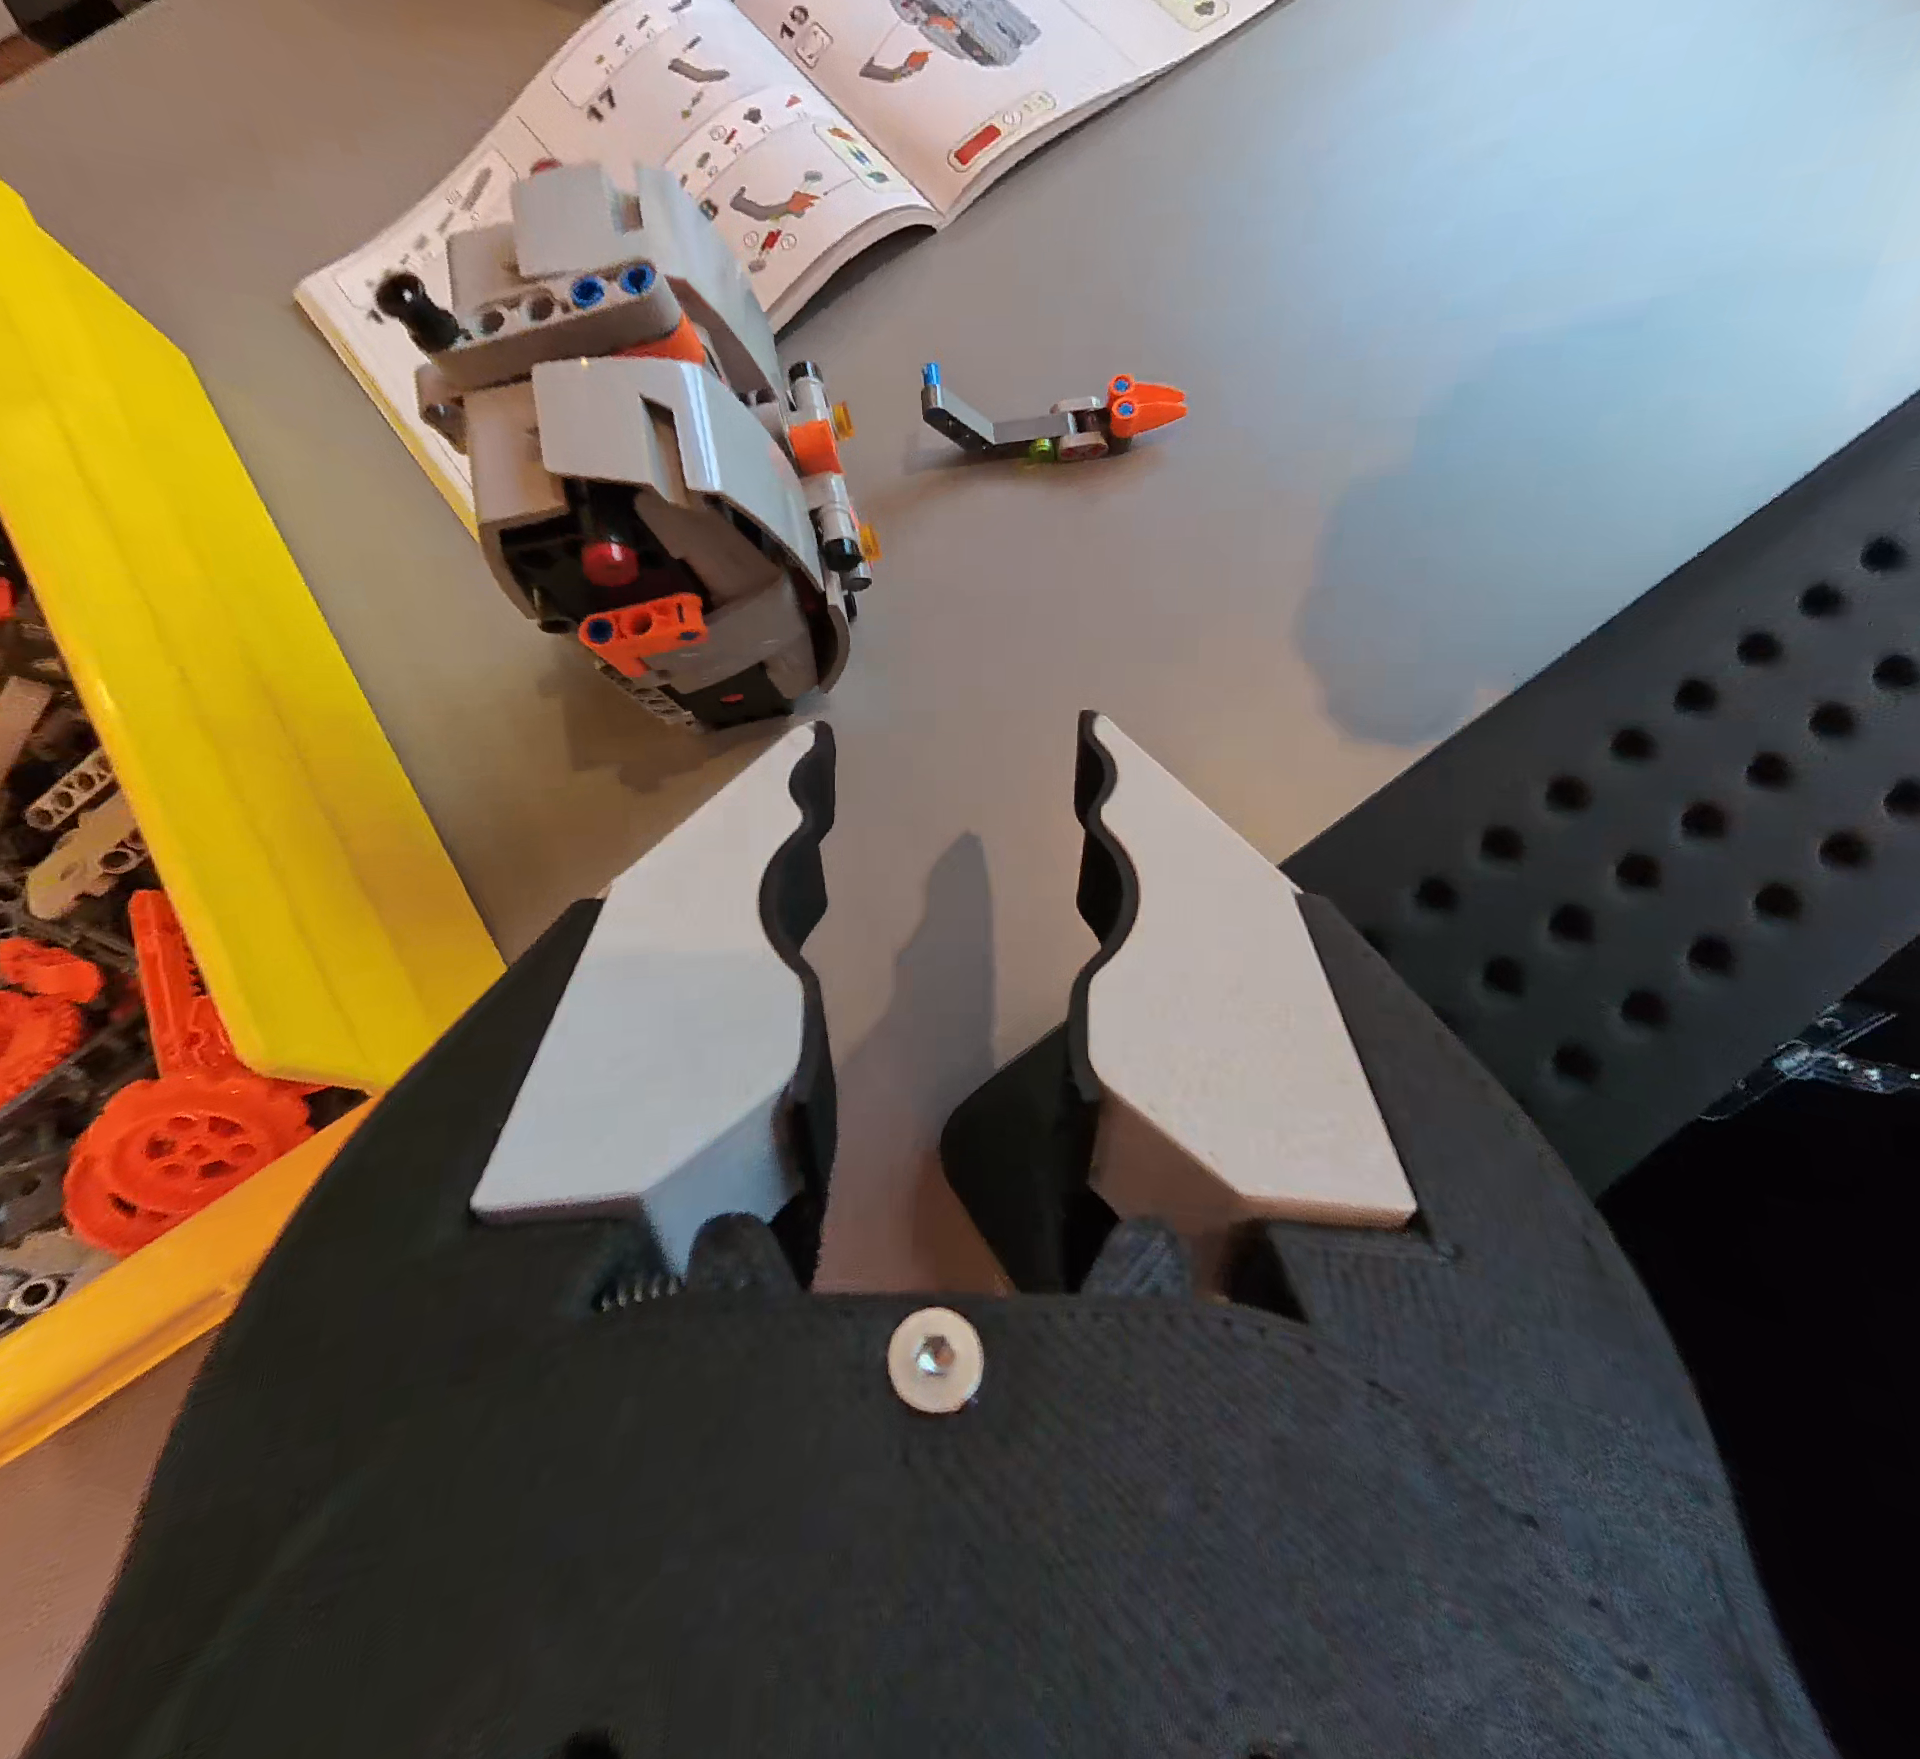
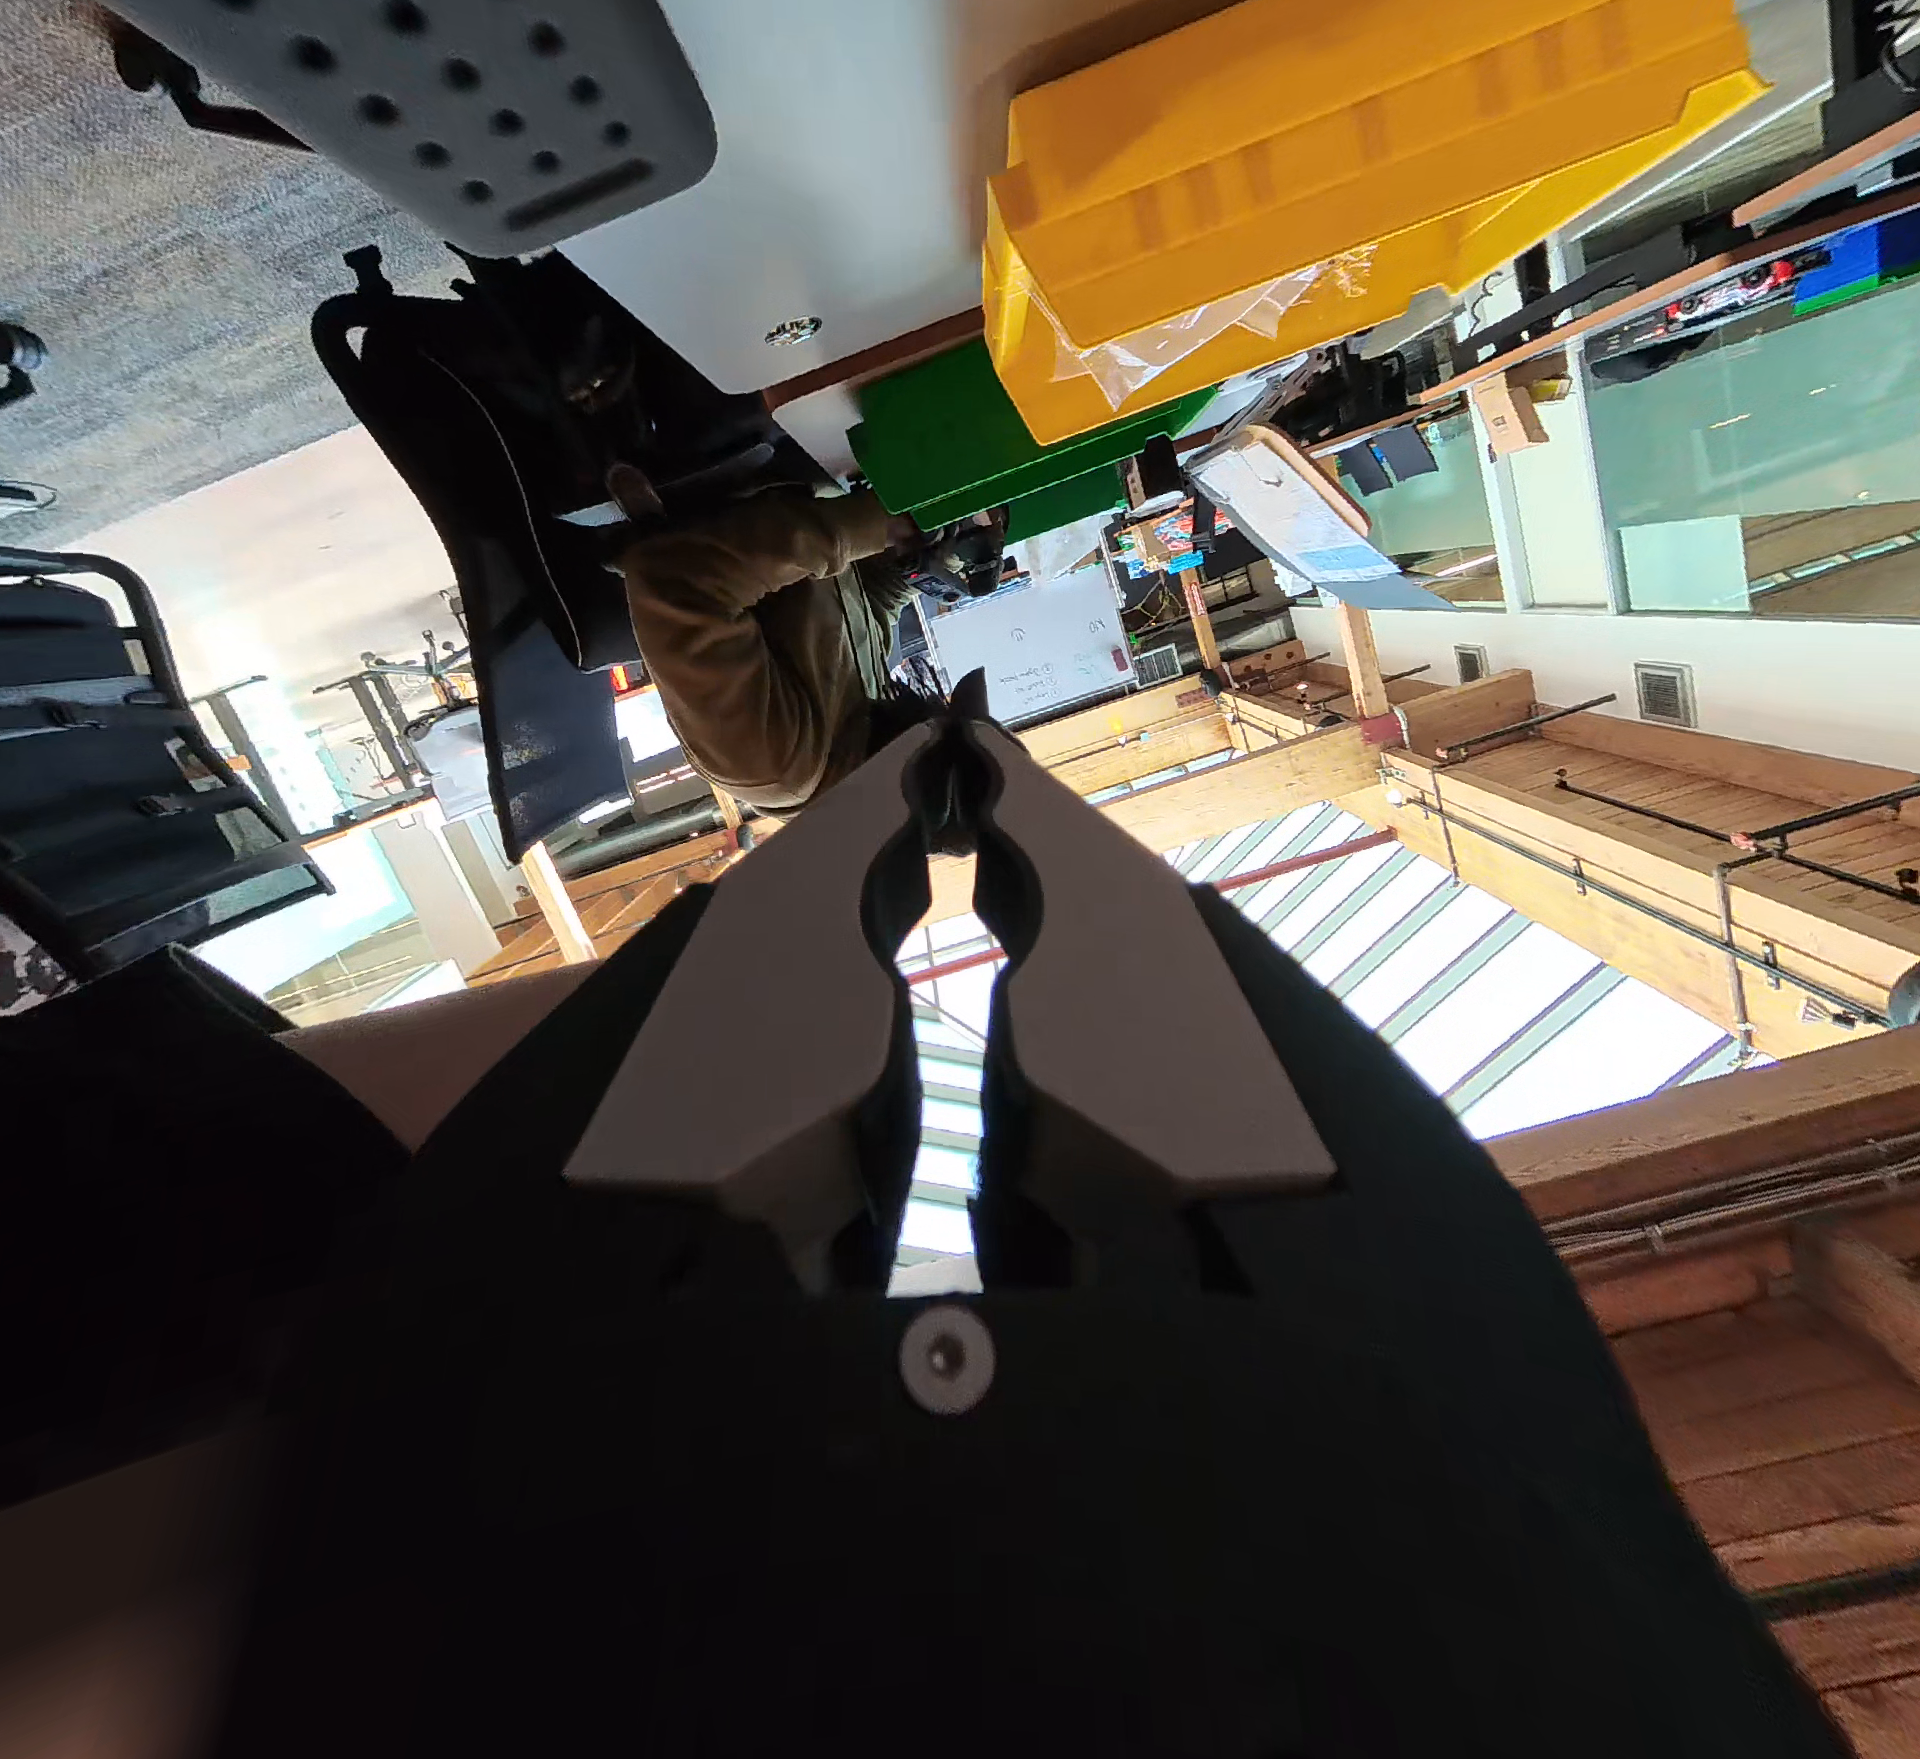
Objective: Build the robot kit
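Tongs of the left gripper stand wide and empty above the grey table. Just ahead and to their left lies the grey-and-orange brick model, its long axis running away from the fingertips; the small bent arm piece lies farther ahead, slightly right — crosswise. The yellow bin sits at far left. The right gripper points upturned into the room, fingers pressed together — apparently on nothing.
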{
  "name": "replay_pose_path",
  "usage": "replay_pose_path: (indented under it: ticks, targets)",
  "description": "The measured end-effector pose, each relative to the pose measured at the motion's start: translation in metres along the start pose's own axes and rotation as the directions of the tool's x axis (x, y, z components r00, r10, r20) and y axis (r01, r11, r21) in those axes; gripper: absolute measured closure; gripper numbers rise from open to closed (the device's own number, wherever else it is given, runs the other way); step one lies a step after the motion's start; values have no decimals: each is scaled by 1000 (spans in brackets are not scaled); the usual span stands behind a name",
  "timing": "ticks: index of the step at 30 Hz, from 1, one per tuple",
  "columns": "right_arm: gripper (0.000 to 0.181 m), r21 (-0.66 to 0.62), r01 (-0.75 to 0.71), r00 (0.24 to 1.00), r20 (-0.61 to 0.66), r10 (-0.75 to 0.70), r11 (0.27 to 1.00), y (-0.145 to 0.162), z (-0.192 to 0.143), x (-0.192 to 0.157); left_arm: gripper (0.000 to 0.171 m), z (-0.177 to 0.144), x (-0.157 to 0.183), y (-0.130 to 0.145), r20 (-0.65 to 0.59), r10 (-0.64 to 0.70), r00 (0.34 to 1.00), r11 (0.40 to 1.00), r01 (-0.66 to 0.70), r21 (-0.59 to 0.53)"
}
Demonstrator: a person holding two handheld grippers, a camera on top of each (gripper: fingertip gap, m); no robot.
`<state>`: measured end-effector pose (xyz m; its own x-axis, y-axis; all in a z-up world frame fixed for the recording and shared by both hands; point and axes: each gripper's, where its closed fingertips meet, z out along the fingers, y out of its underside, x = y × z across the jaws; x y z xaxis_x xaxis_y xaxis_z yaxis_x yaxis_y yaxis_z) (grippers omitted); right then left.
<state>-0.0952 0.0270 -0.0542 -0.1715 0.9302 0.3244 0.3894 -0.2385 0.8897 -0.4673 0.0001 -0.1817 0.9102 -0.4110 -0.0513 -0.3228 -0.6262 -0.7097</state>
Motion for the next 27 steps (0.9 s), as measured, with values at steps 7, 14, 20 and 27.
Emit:
replay_pose_path:
  ticks: [7, 14, 20, 27]
  targets:
    - [181, -79, -27, 1000, -14, 26, 997, 20, 21, 3, 127, 1, 11, -4, 10, 10, 1000, 1000, -10, -2]
    - [181, -121, -54, 998, -36, 50, 991, 36, 28, 5, 126, 7, 20, -4, 4, 9, 1000, 1000, -9, -7]
    - [181, -77, -48, 999, -20, 47, 996, 19, 39, 6, 124, 13, 33, -11, -22, 6, 1000, 1000, -6, 12]
    - [181, 525, -247, 964, 217, 153, 814, -109, 50, 40, 120, 29, 57, -5, -42, 49, 998, 999, -49, -15]
